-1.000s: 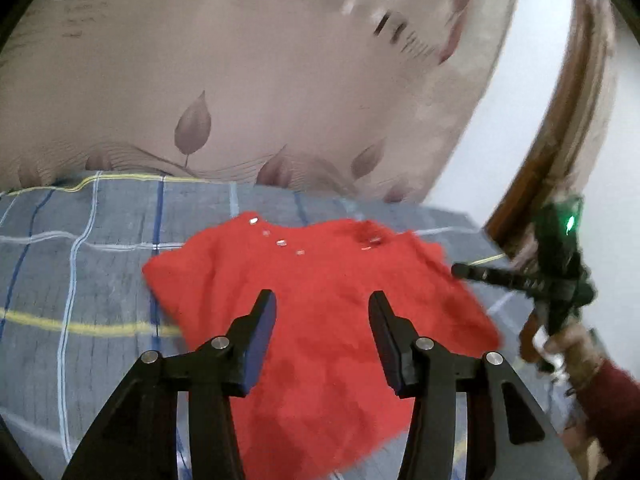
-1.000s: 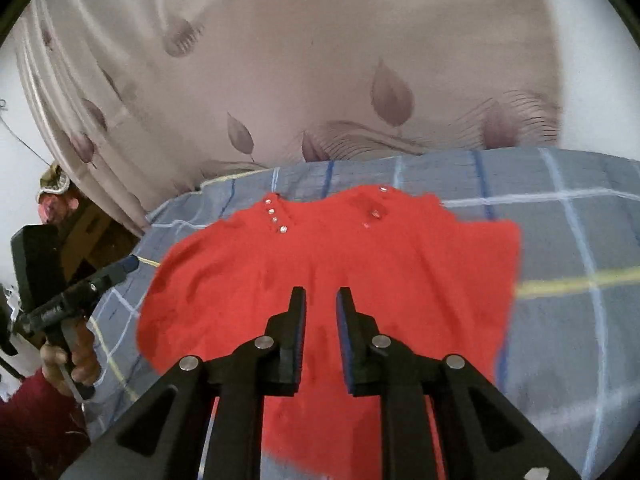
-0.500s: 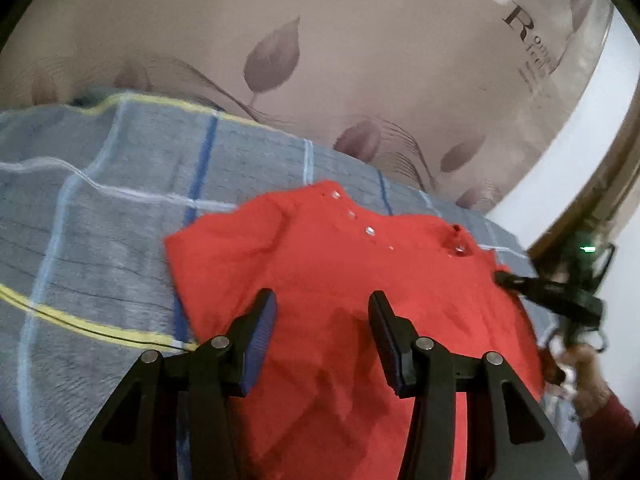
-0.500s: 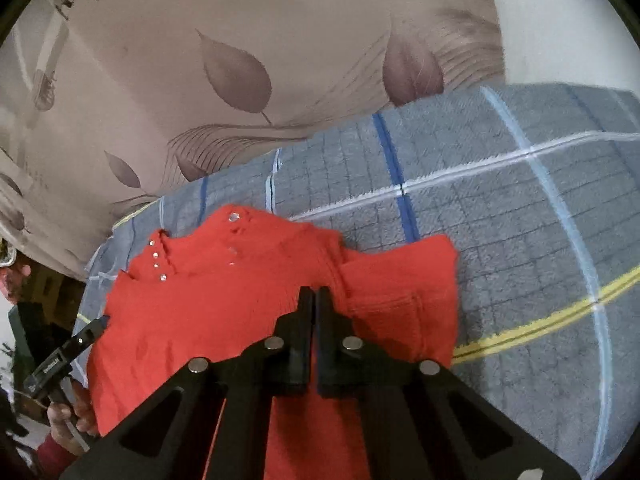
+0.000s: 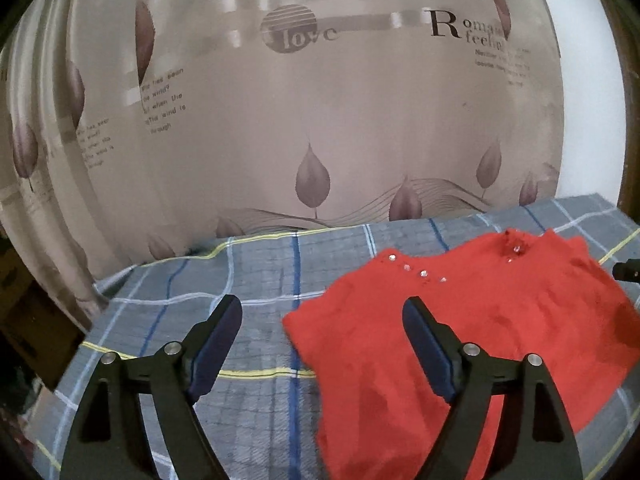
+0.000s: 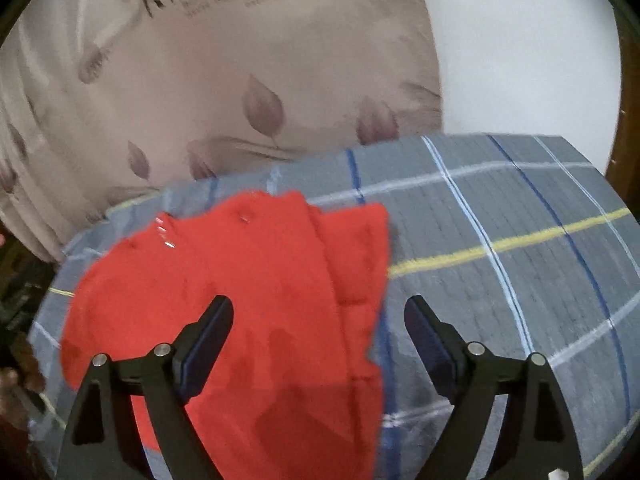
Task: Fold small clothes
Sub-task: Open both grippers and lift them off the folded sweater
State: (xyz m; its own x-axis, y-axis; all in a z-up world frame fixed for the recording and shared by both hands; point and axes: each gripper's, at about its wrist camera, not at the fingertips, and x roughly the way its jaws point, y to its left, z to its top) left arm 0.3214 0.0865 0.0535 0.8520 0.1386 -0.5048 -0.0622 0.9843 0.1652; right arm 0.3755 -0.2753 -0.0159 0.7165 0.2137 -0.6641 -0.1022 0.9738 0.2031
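Fingers of both the left gripper and right gripper are opening, empty, above the soft, light red knitted top, best pinched at its side edges.

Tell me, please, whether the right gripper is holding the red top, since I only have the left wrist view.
Observer: No. The right gripper is opening and its pads press on nothing. The red top lies on the checked blanket.
Operator: Where is it over the top?
Observer: It straddles the top's right-hand edge as its own camera shows it, with one finger above red fabric and the other above blanket.
Operator: Is that edge flat?
Observer: Not quite. A flap runs along it, set off by a crease.
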